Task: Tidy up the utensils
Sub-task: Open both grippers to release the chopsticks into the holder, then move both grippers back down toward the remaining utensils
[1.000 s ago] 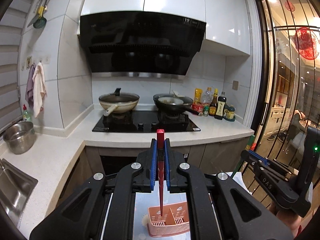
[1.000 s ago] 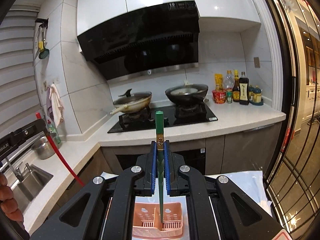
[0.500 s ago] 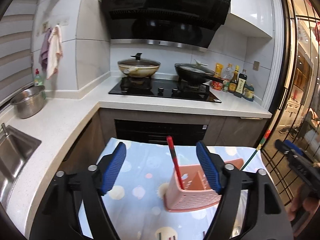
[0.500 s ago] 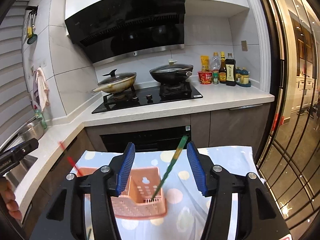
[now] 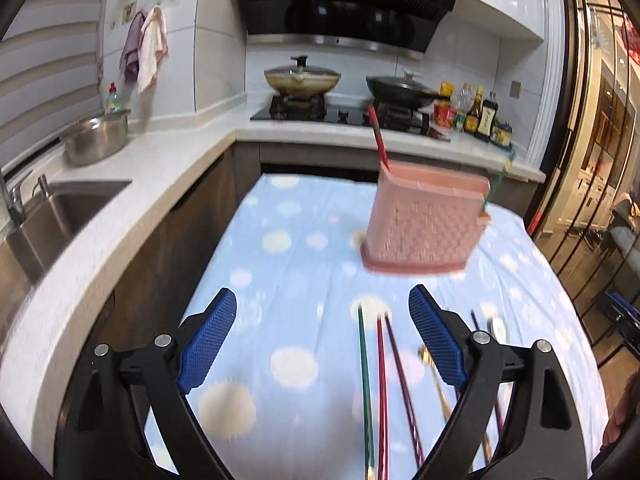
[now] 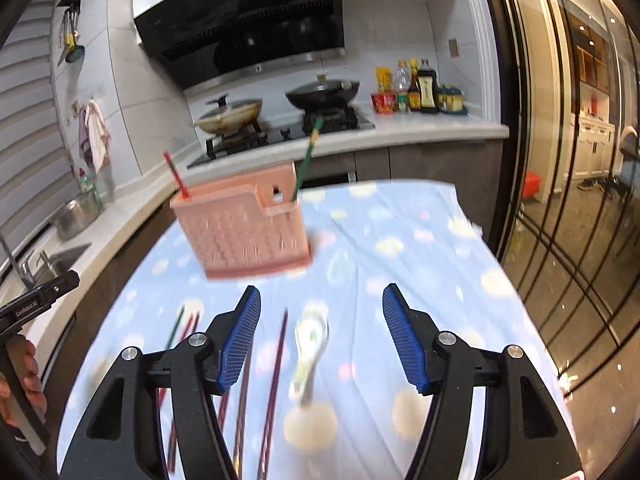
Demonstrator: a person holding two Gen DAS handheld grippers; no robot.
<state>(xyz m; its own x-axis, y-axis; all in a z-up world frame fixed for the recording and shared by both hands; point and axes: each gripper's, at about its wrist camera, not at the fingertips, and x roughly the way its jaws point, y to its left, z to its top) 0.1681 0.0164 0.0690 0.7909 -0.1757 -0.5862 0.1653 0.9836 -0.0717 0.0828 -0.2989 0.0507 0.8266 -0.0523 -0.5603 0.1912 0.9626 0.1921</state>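
Kitchen counters wrap the left and far sides of a table (image 5: 280,264) under a blue dotted cloth. At left, the left gripper (image 5: 322,340) has just spread its jaws, letting go of the red chopstick (image 5: 378,138), which stands in the perforated pink plastic caddy (image 5: 420,224). Loose chopsticks (image 5: 380,380) lie beneath. Rightward, the right gripper (image 6: 322,338), jaws likewise just opened and empty, has released the green chopstick (image 6: 306,160) into the caddy's other end, above a white spoon (image 6: 310,340). Bare cloth stays open at right.
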